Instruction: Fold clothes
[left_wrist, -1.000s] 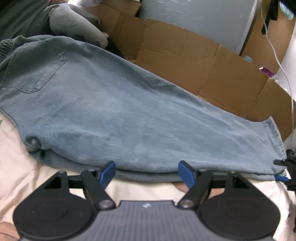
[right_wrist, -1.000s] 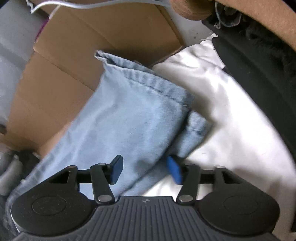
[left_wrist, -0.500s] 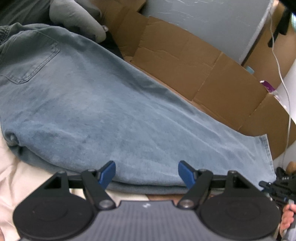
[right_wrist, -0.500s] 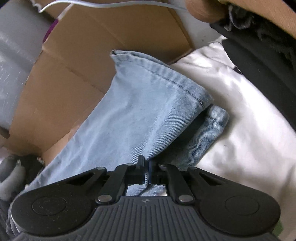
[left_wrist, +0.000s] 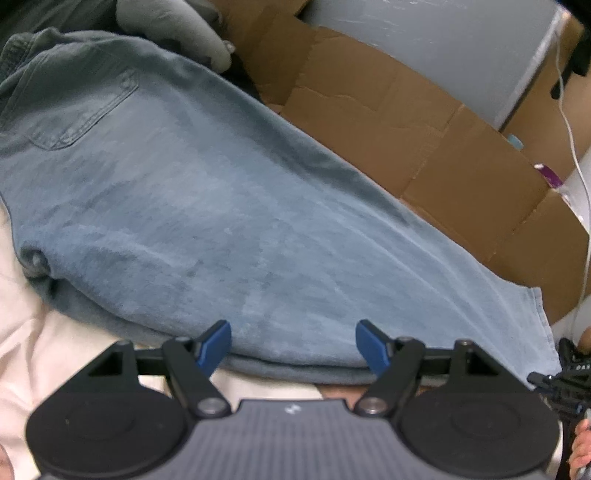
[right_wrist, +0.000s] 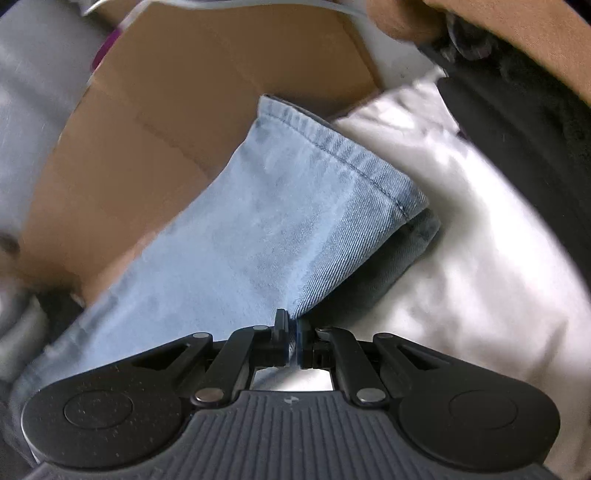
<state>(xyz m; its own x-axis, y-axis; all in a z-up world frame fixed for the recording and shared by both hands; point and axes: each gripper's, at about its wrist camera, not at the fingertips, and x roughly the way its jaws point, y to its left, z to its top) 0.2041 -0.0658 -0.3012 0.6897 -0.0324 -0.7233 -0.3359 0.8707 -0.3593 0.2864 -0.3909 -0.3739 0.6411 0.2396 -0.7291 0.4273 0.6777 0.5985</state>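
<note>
Right gripper (right_wrist: 291, 341) clamped on jeans (right_wrist: 258, 236) near the cuff, left gripper (left_wrist: 293, 345) gaping at frame bottom; likely mid-fold, lifting cuff toward waistband next.

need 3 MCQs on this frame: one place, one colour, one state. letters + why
1. Where is the back pocket in the left wrist view?
A upper left
B lower right
C centre

2. What colour are the pads of the left gripper?
A red
B blue
C white

3. What is the right gripper doing?
A wide open
B shut on nothing
C shut on the jeans

Answers:
1 A, the pocket sits near the waistband.
2 B, both pads are blue.
3 C, denim is pinched between its shut jaws.
</note>
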